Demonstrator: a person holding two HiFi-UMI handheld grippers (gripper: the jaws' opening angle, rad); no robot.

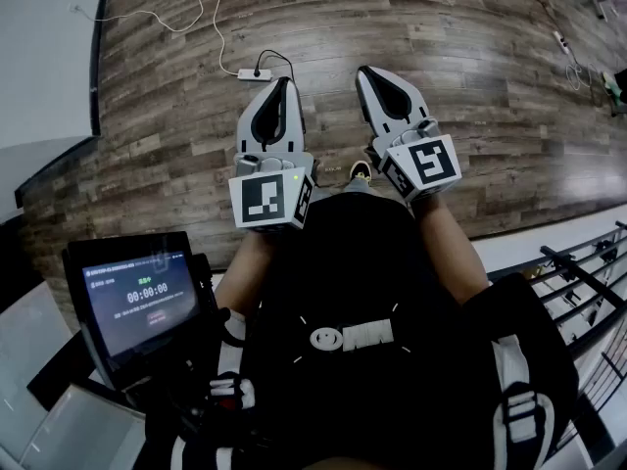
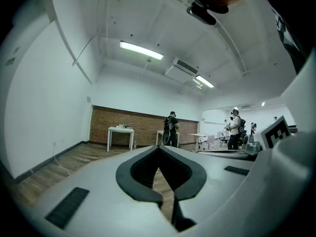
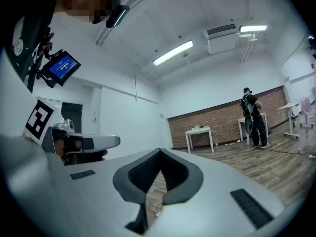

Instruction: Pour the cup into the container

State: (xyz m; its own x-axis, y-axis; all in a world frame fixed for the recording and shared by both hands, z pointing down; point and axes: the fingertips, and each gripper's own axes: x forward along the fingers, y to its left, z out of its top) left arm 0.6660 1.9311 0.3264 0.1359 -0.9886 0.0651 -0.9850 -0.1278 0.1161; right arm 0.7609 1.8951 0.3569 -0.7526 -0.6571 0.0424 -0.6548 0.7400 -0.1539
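Wood planks are covering the floor (image 1: 392, 27), which is filling the upper part of the head view and running back to white walls (image 2: 44, 102) and a brick wall (image 2: 133, 127) at the far end of the room. A person's black-clad torso (image 1: 362, 302) is taking up the lower middle of the head view, with both forearms reaching forward. A dark screen (image 1: 140, 302) on a stand is glowing at the person's left.

The left hand-held gripper (image 1: 285, 81) and the right hand-held gripper (image 1: 364, 70) are being held side by side over the floor, apart from each other and pointing level. Each is keeping its jaws pressed together at the tips, with nothing between them; only floor is showing through the dark hollow behind the tips. Marker cubes (image 1: 266, 199) are sitting at their rear ends.

A white tabletop (image 2: 120, 129) is standing before the brick wall, bearing small things too far off to tell. A power strip (image 1: 255, 73) with a white cable (image 1: 196, 8) is lying on the floor ahead of the left hand-held gripper.

Where the cup and the container are, no view is showing.
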